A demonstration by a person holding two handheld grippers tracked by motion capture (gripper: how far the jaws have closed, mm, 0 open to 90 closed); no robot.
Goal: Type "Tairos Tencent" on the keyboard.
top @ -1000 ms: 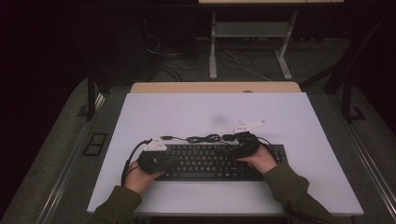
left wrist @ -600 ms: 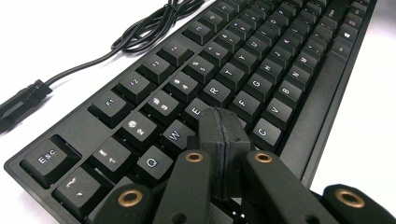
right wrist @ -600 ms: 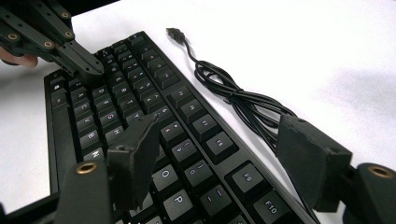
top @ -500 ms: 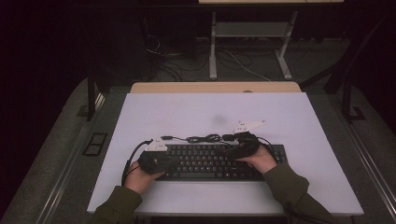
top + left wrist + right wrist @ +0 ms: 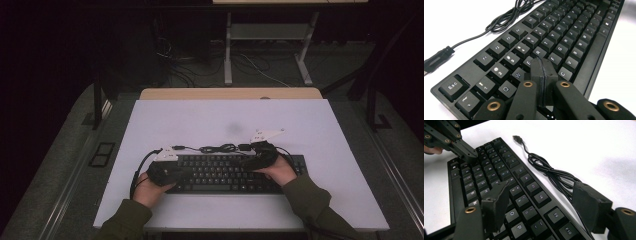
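A black keyboard (image 5: 220, 172) lies on the white table (image 5: 225, 120), with its black cable (image 5: 220, 148) bundled behind it and the USB plug (image 5: 436, 58) lying free. My left gripper (image 5: 186, 173) is shut with nothing in it, its tips (image 5: 541, 67) low over the keys near E and D. My right gripper (image 5: 246, 162) is open over the keyboard's right half. In the right gripper view (image 5: 544, 201) one jaw hangs over the keys, the other beyond the back edge above the cable (image 5: 554, 176). The left gripper (image 5: 470, 156) shows there, farther off.
The table has bare white surface behind and to both sides of the keyboard. A wooden strip (image 5: 230, 93) runs along its far edge. Beyond it, on the dark floor, stand a metal table frame (image 5: 270, 45) and loose cables (image 5: 175, 55).
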